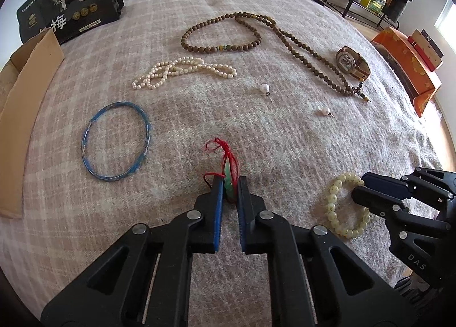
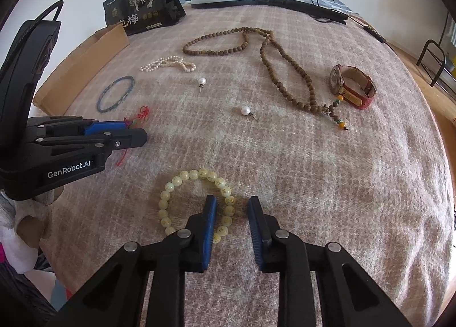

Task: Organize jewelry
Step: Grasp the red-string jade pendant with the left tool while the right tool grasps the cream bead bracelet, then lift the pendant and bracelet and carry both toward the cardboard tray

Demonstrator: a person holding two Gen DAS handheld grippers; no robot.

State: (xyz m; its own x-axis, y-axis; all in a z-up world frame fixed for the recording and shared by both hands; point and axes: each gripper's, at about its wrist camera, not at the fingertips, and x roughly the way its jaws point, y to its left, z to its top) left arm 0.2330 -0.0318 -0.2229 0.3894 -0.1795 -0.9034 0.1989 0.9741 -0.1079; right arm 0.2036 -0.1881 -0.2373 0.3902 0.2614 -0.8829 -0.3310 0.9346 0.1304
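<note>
A: Blanket-covered bed (image 1: 285,141), plaid pink-beige weave, carries all items; nothing sorted into a container yet, as far as I can judge. Left edge: cardboard box (image 1: 25,99), flaps open, probably the destination.

B: Going left to right?

A: Blue bangle (image 1: 115,141) lies flat near the box. Pearl strand (image 1: 182,72) lies bunched beyond it. Left hand-held gripper (image 1: 229,193) is pressed together on the green pendant (image 1: 229,181), held edge-on so the pads clamp its flat faces; its red cord (image 1: 222,147) trails forward onto the blanket.

B: Lifted or resting?

A: Cannot tell. Wooden bead necklace (image 1: 222,30) sprawls across the far middle; two loose pearl earrings (image 1: 265,88) lie well apart from each other, studs sideways.

B: And the right side?

A: Right hand-held gripper (image 2: 230,207) is spread, one finger inside the pale yellow bead bracelet (image 2: 196,201), one outside, straddling the bead row. Judgement: positioned to close across the beads. Watch (image 2: 352,86) stands on its strap at far right, untouched.

B: Risk?

A: Round beads may roll out of the pads.
</note>
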